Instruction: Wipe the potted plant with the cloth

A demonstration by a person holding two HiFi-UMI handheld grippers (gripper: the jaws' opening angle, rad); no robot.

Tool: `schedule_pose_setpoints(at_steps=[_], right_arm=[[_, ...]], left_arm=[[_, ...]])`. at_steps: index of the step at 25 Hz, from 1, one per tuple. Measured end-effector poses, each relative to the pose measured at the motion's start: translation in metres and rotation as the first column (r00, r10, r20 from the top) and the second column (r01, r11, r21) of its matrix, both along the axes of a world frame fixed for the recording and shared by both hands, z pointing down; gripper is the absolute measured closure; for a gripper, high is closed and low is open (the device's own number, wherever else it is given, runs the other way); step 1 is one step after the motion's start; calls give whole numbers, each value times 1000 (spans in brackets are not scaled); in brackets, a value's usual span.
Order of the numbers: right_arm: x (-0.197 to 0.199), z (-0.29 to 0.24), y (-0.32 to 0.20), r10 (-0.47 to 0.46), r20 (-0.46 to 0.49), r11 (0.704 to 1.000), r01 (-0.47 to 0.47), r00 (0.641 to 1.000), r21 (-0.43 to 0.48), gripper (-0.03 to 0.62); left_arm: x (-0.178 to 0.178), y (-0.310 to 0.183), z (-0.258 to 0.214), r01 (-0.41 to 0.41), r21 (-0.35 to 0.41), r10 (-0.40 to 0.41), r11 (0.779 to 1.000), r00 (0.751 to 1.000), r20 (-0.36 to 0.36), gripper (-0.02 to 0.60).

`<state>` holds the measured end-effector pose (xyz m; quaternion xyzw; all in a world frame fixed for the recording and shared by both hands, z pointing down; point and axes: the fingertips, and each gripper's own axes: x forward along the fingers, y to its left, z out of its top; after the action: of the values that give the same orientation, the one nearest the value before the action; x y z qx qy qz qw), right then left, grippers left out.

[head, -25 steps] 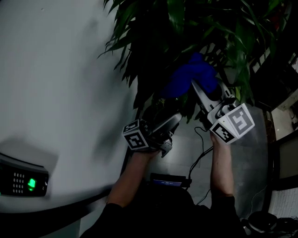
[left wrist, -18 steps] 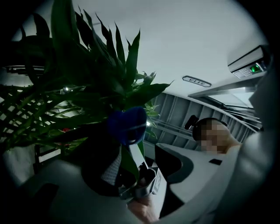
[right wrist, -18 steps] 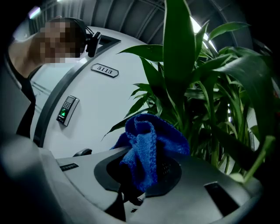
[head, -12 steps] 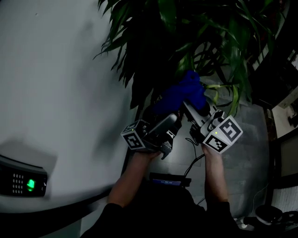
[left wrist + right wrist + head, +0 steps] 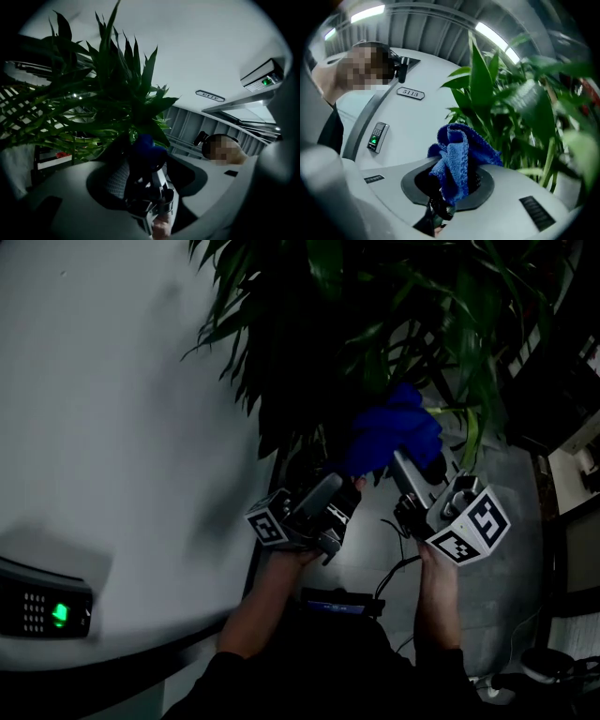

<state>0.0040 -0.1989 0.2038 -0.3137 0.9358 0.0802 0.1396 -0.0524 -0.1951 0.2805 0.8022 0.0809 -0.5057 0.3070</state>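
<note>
At the plant's (image 5: 375, 324) lower leaves, the right gripper (image 5: 397, 454) pinched the bunched cloth (image 5: 392, 430) in its jaws, raised against the foliage for wiping, while the left gripper (image 5: 342, 491) hovered just beside, jaws spread and empty, seemingly ready to steady a leaf.

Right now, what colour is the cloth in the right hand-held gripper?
The cloth is blue, clearest in the right gripper view.
</note>
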Motion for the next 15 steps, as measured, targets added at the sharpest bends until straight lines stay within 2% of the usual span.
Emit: schedule_pose_setpoints(at_steps=[2, 4, 7, 10, 12, 15], right_arm=[[6, -31, 3, 84, -44, 989, -78, 995, 123, 515], [8, -52, 1, 154, -70, 969, -136, 986, 207, 515], [6, -68, -8, 232, -101, 940, -196, 967, 280, 515], [1, -67, -25, 321, -166, 903, -249, 932, 351, 515], [-1, -55, -40, 352, -219, 896, -261, 910, 359, 515], [-5, -26, -56, 329, -294, 921, -236, 898, 309, 514]], left_arm=[[-5, -10, 0, 36, -18, -36, 999, 999, 6, 337], [-8, -18, -3, 59, -19, -59, 998, 998, 6, 337], [-6, -22, -13, 63, 10, -63, 998, 998, 4, 336], [-1, -24, -23, 39, 37, -38, 999, 999, -15, 336], [0, -23, -28, 21, 46, -19, 999, 999, -48, 336], [-2, -21, -34, 6, 53, -1, 999, 996, -93, 336]])
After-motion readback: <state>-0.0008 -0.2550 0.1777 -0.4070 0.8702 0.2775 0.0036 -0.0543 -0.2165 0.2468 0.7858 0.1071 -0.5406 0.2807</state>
